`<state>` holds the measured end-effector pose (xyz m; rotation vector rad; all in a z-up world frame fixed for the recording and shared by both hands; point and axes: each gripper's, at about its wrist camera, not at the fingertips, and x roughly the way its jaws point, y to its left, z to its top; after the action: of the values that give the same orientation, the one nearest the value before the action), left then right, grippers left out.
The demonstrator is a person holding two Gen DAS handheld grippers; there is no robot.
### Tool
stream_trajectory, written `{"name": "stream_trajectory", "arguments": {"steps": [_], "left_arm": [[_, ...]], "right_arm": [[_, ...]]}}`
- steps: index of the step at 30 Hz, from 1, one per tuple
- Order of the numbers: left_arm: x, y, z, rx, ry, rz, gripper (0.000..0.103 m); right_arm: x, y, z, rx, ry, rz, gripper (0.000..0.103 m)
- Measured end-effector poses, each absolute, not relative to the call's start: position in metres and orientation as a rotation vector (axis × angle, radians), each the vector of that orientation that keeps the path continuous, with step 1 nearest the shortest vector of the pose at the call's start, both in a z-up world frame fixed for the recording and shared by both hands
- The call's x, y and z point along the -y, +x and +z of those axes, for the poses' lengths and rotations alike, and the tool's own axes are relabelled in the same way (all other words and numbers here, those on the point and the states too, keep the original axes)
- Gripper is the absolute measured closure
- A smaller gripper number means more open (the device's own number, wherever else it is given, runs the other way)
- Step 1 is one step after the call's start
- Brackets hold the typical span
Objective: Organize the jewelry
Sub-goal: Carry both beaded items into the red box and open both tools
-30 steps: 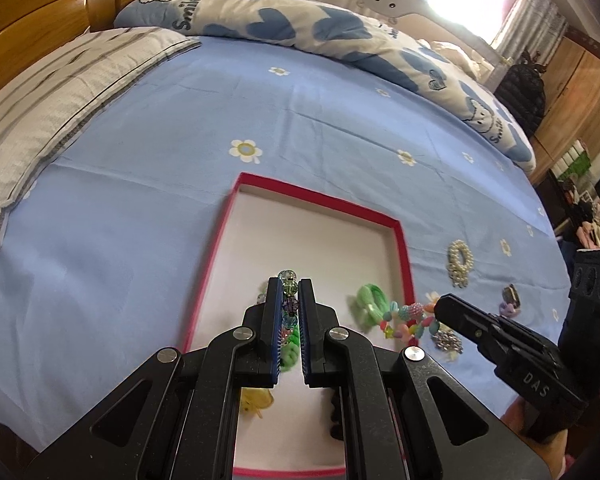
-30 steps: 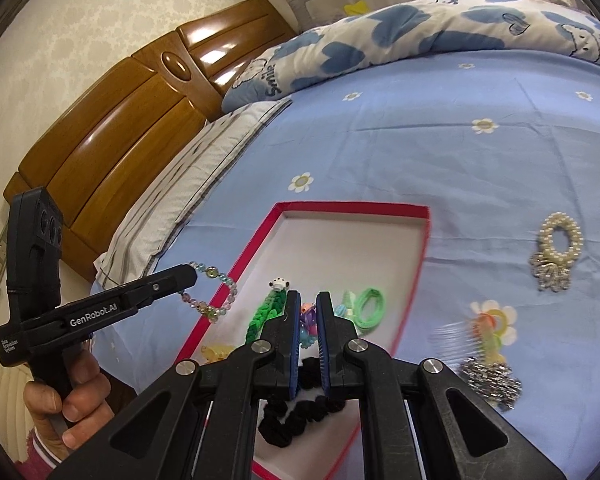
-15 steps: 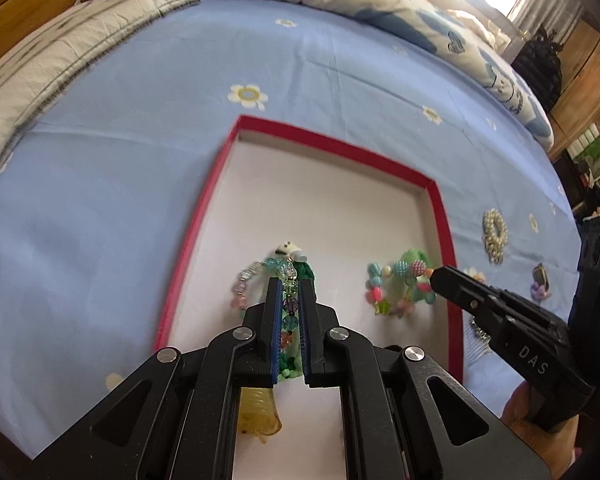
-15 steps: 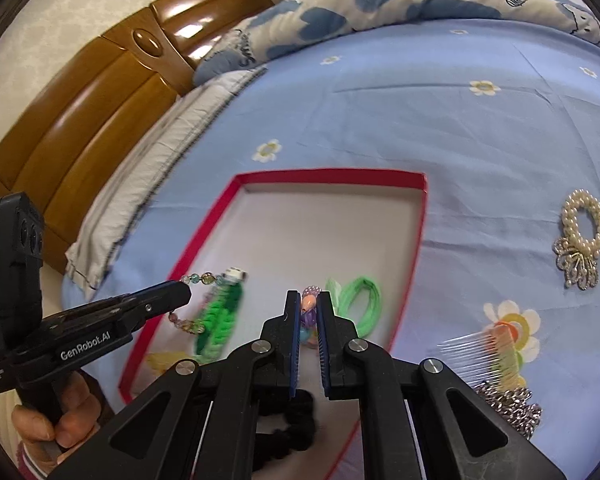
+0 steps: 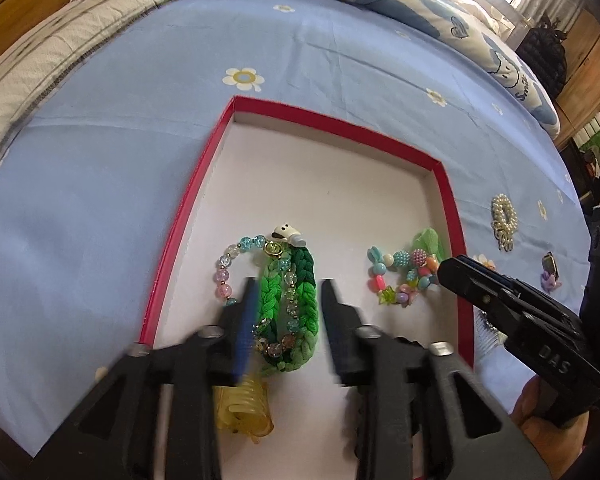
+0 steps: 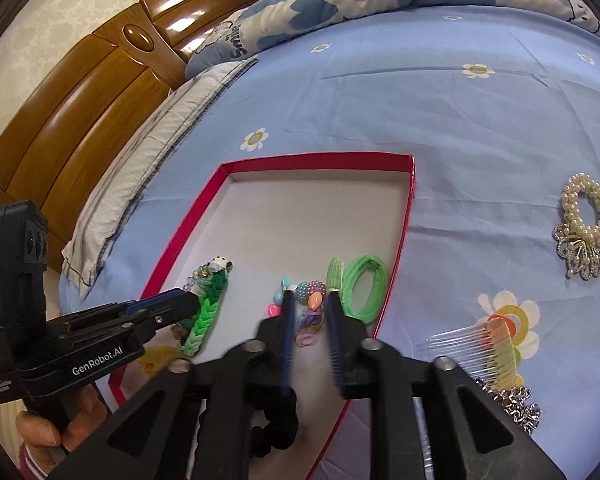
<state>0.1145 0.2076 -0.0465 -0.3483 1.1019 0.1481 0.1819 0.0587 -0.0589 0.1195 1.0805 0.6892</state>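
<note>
A red-rimmed tray (image 5: 196, 184) with a white floor lies on the blue bedsheet; it also shows in the right wrist view (image 6: 408, 216). My left gripper (image 5: 286, 292) is open above a pastel glass-bead bracelet (image 5: 230, 256) that lies across a green braided band (image 5: 300, 292) in the tray. My right gripper (image 6: 310, 300) is open above a colourful chunky-bead bracelet (image 6: 310, 296), which also shows in the left wrist view (image 5: 404, 276). A green hair tie (image 6: 366, 284) lies beside it.
In the tray lie a yellow spiral clip (image 5: 242, 412) and a black scrunchie (image 6: 276, 424). On the sheet right of the tray lie a pearl bracelet (image 6: 584, 220), a clear comb (image 6: 476, 344), a silver chain (image 6: 512, 404) and a small purple charm (image 5: 550, 274). Pillows and a wooden headboard (image 6: 72, 108) stand beyond.
Both grippers lowered into the tray and opened. The pastel bead bracelet left my left gripper and lies on the green band; the chunky-bead bracelet left my right gripper and lies on the tray floor.
</note>
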Motion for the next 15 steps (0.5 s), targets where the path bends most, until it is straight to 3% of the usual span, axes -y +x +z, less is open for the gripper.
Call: {"name": "stream_trajectory", "arguments": {"steps": [1,9,15], "left_arm": [[-0.206,0.114,-0.045,-1.096,-0.342,0.149,0.066],[-0.198,0.104,-0.030,-1.074,-0.337,0.137,0.063],[-0.181,0.097,-0.017,-1.054,-0.330,0.106,0.057]], "right_arm": [[-0.057,0.181,-0.057,-1.074,0.123,0.690,0.068],[-0.029,0.171,-0.038,-1.033,0.177,0.676,0.068],[0.020,0.157,-0.028,-1.006,0.210,0.605,0.060]]}}
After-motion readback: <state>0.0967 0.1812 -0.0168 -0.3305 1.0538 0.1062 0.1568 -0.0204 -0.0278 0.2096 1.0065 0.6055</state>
